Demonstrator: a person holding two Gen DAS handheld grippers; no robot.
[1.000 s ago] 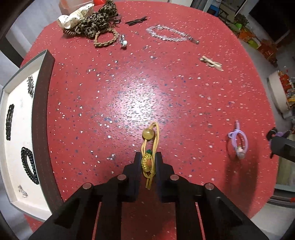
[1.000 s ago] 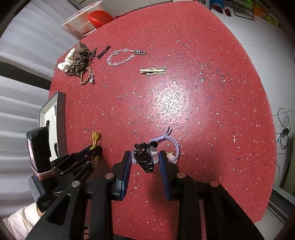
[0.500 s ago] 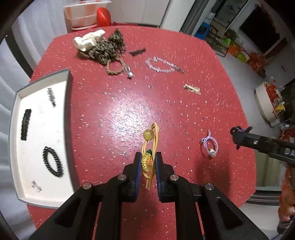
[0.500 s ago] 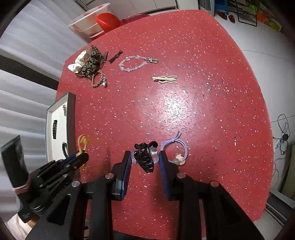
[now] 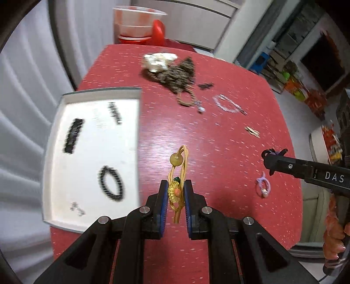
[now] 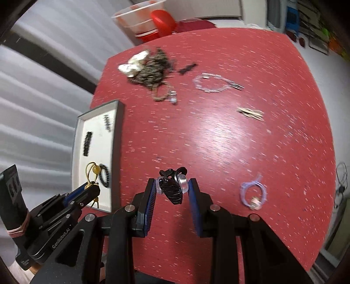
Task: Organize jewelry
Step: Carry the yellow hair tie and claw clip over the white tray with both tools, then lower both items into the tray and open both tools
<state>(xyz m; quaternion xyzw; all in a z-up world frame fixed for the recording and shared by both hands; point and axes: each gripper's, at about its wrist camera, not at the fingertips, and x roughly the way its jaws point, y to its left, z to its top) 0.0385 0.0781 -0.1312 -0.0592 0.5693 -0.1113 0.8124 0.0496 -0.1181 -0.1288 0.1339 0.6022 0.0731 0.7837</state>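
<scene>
My left gripper (image 5: 176, 185) is shut on a yellow cord bracelet (image 5: 177, 174) with a round bead and a flower charm, held high above the red table (image 5: 218, 153). In the right wrist view the left gripper (image 6: 90, 186) hangs over the white tray (image 6: 98, 139). My right gripper (image 6: 172, 185) is shut on a black claw hair clip (image 6: 171, 189) with a clear part, also lifted above the table. In the left wrist view the right gripper (image 5: 268, 156) is at the right. The tray (image 5: 91, 153) holds several dark pieces.
On the table lie a purple hair tie (image 6: 253, 193), a wooden clip (image 6: 250, 113), a clear bead chain (image 6: 215, 82), a small black clip (image 6: 187, 67) and a leopard and white scrunchie pile (image 6: 148, 70) with a braided loop. A plastic tub (image 6: 140, 19) stands beyond the far edge.
Both grippers have risen well above the table with their items. The left gripper has moved left, towards the tray. The view is blurred by motion.
</scene>
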